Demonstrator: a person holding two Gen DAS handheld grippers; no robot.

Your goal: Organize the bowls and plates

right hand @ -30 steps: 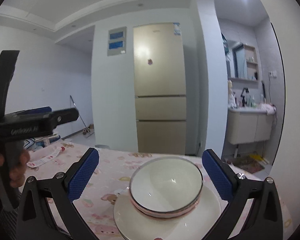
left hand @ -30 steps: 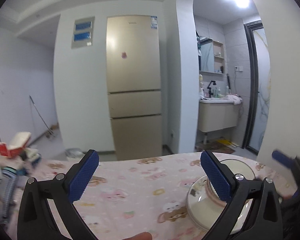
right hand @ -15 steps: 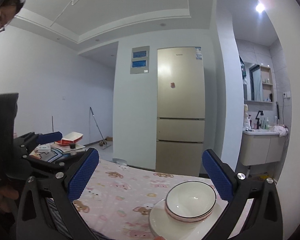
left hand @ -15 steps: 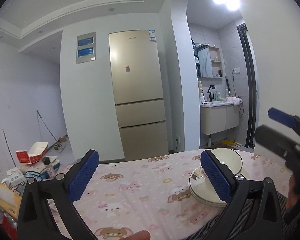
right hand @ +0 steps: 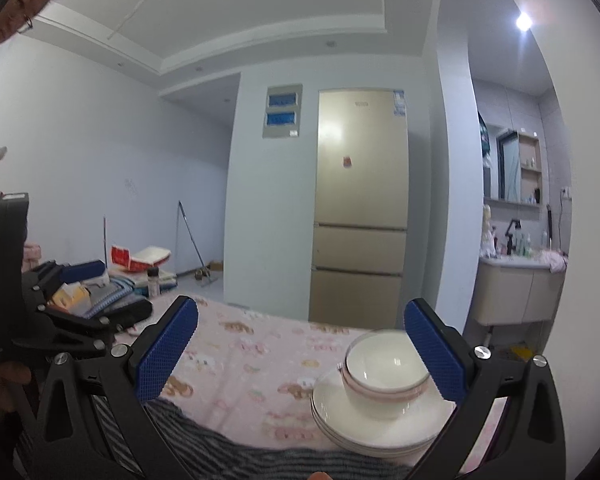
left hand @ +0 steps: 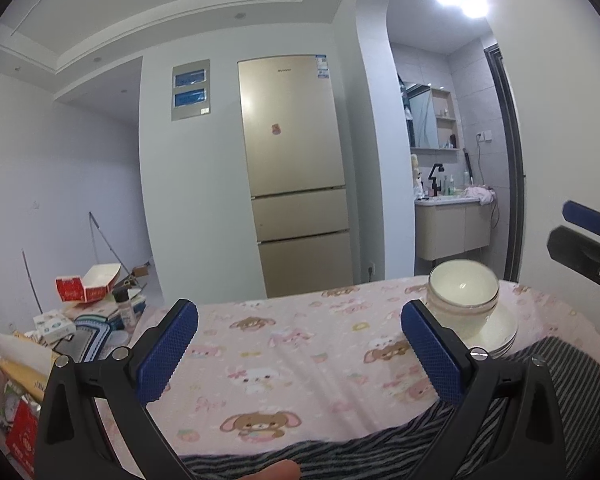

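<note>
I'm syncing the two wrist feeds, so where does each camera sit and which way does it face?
Left wrist: on the left gripper, facing the fridge across the pink tablecloth; right gripper shows at right.
Right wrist: on the right gripper, above the bowls on plates; left gripper and person's face show at left.
Shared: fridge, bowls, plates.

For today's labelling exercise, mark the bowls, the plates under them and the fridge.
bowls (right hand: 384,368), right wrist view, inner white wall of the top bowl
plates (right hand: 380,426), right wrist view, front rim of the top plate
fridge (left hand: 292,128), left wrist view, upper door
</note>
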